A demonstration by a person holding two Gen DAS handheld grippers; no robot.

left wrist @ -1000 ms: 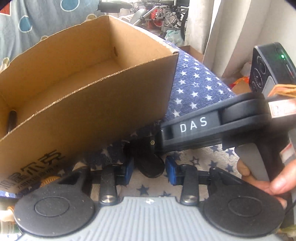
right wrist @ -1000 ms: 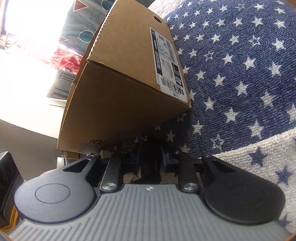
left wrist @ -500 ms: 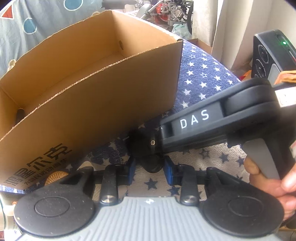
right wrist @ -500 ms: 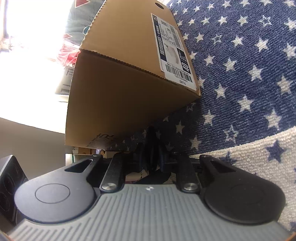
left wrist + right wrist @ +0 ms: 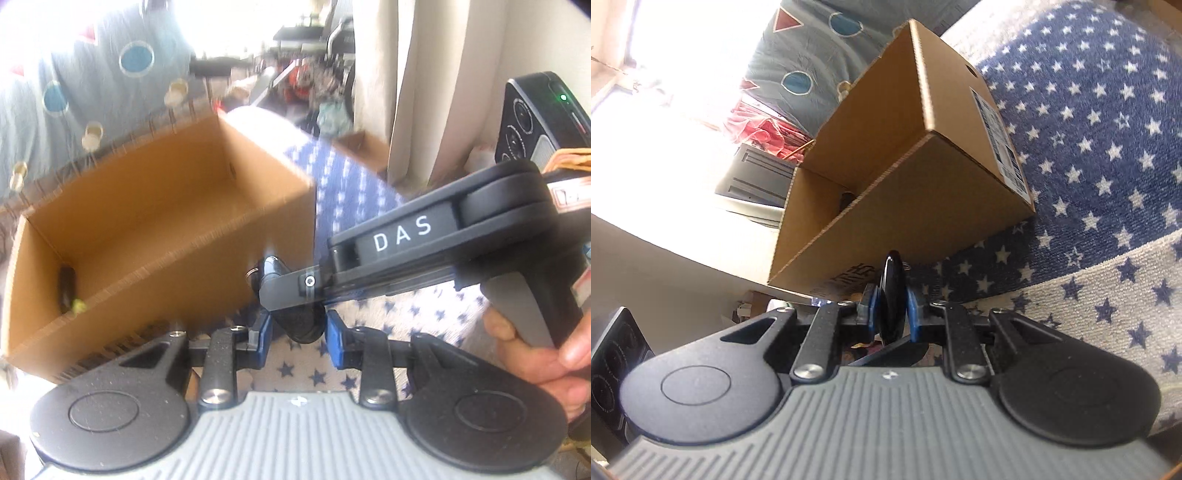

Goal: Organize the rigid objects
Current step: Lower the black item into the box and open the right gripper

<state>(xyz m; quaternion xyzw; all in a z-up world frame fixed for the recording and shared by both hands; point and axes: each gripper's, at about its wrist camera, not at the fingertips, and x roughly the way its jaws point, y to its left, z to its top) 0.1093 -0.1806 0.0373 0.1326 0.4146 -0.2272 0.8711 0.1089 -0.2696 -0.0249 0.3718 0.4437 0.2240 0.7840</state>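
Two hand-held grippers share one small glossy black object (image 5: 892, 295) above a star-patterned blanket (image 5: 1108, 155). The right gripper (image 5: 891, 312) has its blue pads pinched nearly together on the object's thin edge. The left gripper (image 5: 298, 332) has just been closing, and its blue pads now press the object's wider sides from the other direction. In the left view the right gripper's arm, marked "DAS", reaches across from the right with a person's hand (image 5: 543, 354) on its grey trigger. The object hangs clear of the blanket, just in front of the near wall of a cardboard box (image 5: 166, 236).

Gripping from both sides probably steadies a slick, rounded piece that one pair of pads could let twist or slip. What the object is cannot be told from either view.

The box stands open-topped, its rim above the object, so the lift likely serves to clear that wall. A dark item (image 5: 68, 291) already lies in the box's far left corner, which suggests the box is the collecting place. A patterned grey sheet (image 5: 92, 74) hangs behind it.
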